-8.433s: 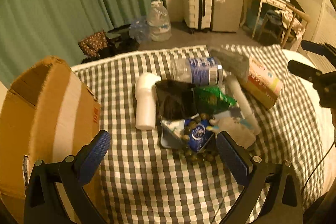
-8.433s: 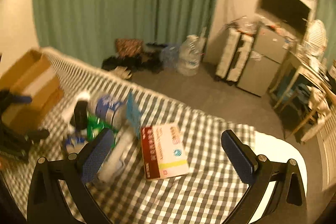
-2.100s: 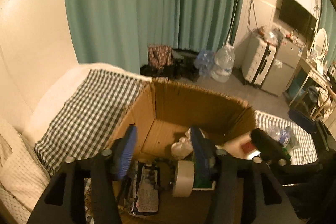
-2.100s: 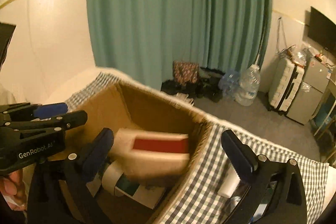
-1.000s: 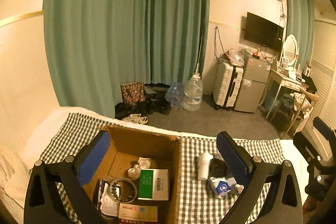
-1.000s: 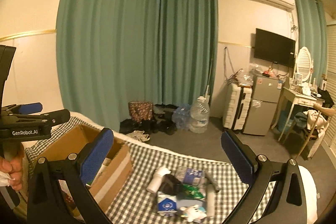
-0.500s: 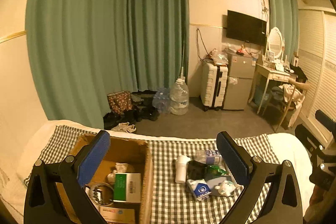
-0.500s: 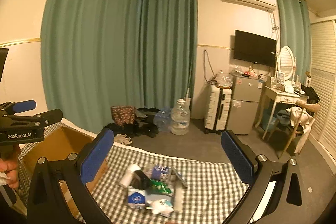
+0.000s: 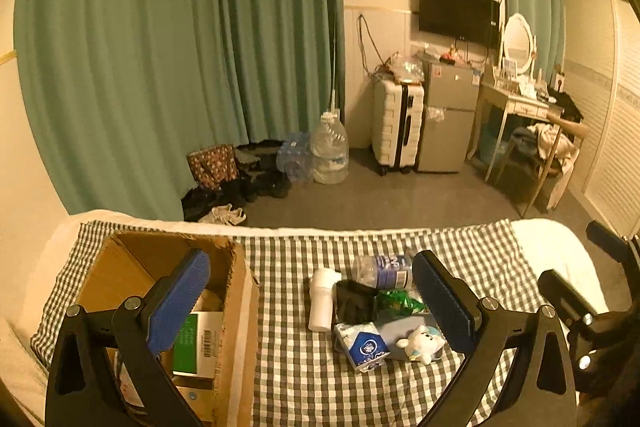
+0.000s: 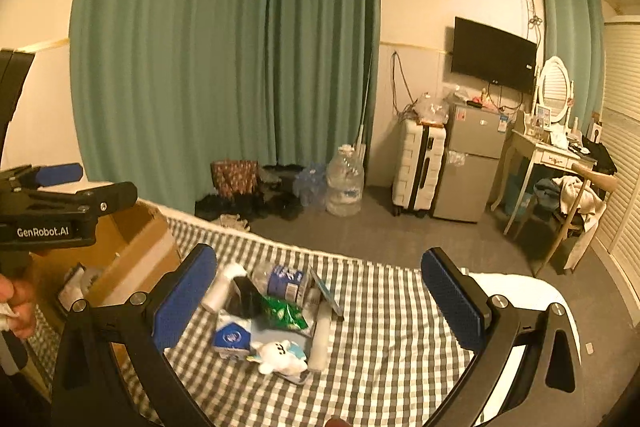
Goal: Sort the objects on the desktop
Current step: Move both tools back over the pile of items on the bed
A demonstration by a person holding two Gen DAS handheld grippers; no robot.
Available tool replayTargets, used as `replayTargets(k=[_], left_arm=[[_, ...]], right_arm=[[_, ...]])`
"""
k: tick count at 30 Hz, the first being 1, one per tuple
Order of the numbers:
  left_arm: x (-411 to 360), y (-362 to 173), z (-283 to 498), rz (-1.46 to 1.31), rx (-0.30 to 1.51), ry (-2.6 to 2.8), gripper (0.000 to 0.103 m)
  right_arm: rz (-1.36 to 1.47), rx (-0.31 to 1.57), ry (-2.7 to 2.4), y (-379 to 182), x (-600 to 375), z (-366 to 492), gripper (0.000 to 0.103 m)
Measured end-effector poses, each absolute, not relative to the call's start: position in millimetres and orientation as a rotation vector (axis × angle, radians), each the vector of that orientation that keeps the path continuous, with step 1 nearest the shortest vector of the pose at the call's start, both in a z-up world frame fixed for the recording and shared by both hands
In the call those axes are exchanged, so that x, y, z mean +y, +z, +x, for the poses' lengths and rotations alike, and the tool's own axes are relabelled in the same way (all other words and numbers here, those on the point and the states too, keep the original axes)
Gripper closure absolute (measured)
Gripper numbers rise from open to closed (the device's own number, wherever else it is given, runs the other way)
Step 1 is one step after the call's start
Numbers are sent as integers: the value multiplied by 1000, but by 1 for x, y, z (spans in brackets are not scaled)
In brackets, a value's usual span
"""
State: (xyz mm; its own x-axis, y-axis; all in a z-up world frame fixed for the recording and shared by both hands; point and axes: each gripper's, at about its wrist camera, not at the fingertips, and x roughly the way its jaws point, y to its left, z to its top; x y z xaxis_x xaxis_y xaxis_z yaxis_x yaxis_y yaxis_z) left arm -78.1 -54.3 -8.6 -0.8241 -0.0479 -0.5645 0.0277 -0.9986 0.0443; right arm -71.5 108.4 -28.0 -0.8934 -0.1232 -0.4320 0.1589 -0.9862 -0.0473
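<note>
Both my grippers are held high above the bed [image 9: 288, 379], jaws spread wide and empty. The remaining pile [image 10: 272, 311] lies on the checked cover, ahead of and below my right gripper [image 10: 320, 297], slightly toward its left finger. From my left gripper [image 9: 312, 303] the same pile sits under the right finger, while the cardboard box [image 9: 236, 291] sits under the left one. I judge the right gripper nearer the pile and the left nearer the box. The white bottle [image 9: 322, 301] lies with its long axis pointing away from me; the white plush toy [image 10: 280, 353] is the nearest item.
</note>
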Motion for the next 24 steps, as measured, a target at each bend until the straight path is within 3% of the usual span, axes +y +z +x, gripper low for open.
replayTargets(k=[15, 24], left_arm=[[-22, -88, -116, 1157, -155, -2927, 0], [-20, -125, -135, 1294, -169, -2865, 0]], right_arm=[[962, 34, -2782, -114, 116, -108, 0], [1085, 106, -2625, -159, 92, -122, 1]])
